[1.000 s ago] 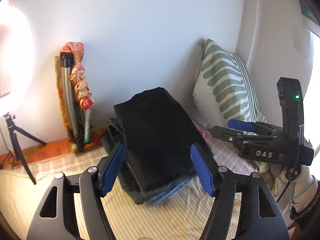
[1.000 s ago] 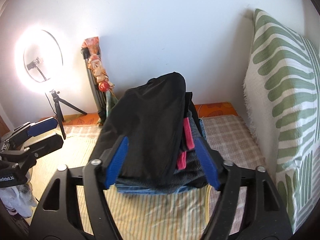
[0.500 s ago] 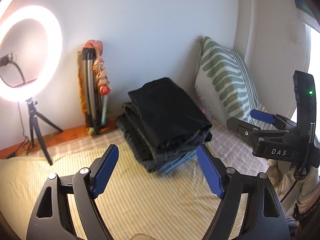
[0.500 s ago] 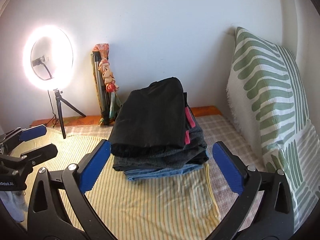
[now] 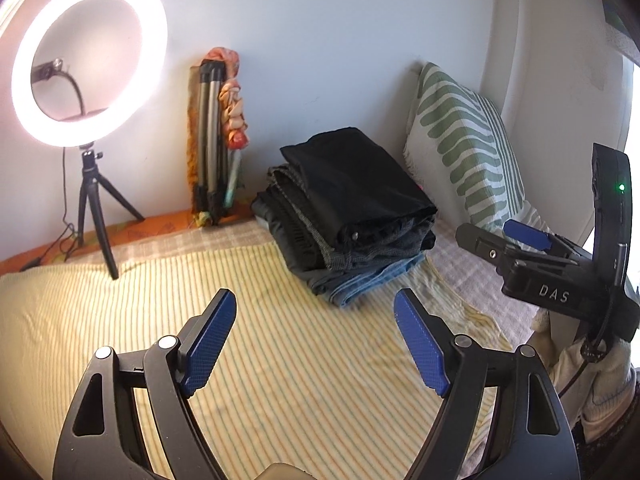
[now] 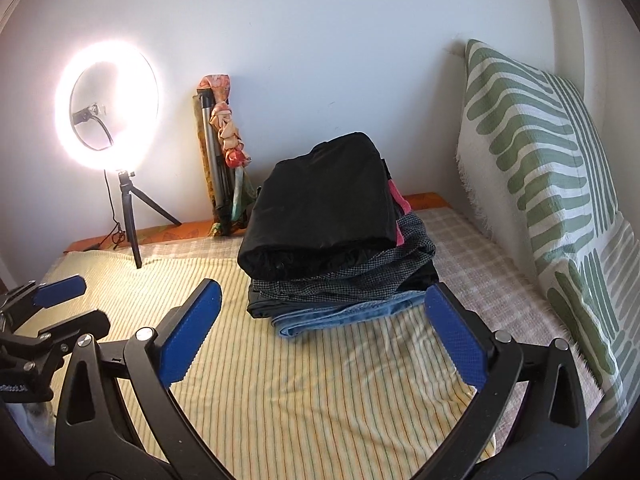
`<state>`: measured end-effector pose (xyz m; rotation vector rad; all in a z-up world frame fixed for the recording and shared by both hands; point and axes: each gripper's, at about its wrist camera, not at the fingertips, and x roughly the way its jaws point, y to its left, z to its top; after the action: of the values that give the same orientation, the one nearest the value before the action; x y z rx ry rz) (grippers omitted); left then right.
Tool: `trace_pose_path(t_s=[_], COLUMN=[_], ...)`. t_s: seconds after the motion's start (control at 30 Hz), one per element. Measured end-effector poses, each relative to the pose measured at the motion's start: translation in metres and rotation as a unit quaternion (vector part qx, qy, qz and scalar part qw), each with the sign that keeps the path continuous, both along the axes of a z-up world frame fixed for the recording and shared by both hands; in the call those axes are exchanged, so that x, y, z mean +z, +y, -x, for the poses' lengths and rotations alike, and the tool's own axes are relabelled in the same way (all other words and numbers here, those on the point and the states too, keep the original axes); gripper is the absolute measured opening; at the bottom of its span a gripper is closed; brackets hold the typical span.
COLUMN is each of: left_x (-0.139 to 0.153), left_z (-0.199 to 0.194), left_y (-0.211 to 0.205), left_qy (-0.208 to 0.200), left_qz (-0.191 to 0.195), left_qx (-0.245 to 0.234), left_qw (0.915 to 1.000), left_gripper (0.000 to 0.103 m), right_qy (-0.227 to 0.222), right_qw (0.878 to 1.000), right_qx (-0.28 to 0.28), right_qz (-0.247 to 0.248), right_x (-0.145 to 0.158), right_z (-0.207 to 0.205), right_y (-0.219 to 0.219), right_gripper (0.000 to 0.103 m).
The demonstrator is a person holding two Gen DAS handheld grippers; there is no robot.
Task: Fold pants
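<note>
Left wrist view: the left gripper hangs over the striped sheet with its blue pads spread wide and nothing between them. The folded black pants lie on top of a stack of grey and denim clothes, far from the gripper and right of centre, just left of the green-patterned pillow. The right gripper shows at the right edge, also apart and empty. A lit ring light stands far left, a folded tripod leans on the wall beside it.

Right wrist view: the right gripper is wide open, near the stack but clear of it. The black pants top the pile at centre. The left gripper sits at the left edge, pillow at right
</note>
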<state>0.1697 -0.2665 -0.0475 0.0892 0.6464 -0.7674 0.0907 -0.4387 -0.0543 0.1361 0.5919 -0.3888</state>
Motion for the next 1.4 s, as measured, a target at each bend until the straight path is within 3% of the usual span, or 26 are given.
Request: trace_pose_path(t_s=[0.27, 0.67, 1.4], left_x=[-0.011, -0.007, -0.005], left_z=[0.003, 0.008, 0.009], left_y=[0.008, 0.015, 0.022], left_qy=[-0.002, -0.006, -0.010], left_qz=[-0.004, -0.004, -0.006], left_qx=[-0.003, -0.001, 0.008], left_qw=[1.0000, 1.0000, 0.9999], left_gripper=[0.081, 0.086, 0.088], right_qy=[0.003, -0.001, 0.003], right_qw=[1.000, 0.999, 0.999], right_qx=[-0.006, -0.016, -0.012], right_qz=[0.004, 0.031, 0.034], right_x=[-0.010, -0.016, -0.018], right_z=[0.000, 0.000, -0.003], right_y=[0.001, 0.009, 0.015], right_gripper=[0.103, 0.103, 0.103])
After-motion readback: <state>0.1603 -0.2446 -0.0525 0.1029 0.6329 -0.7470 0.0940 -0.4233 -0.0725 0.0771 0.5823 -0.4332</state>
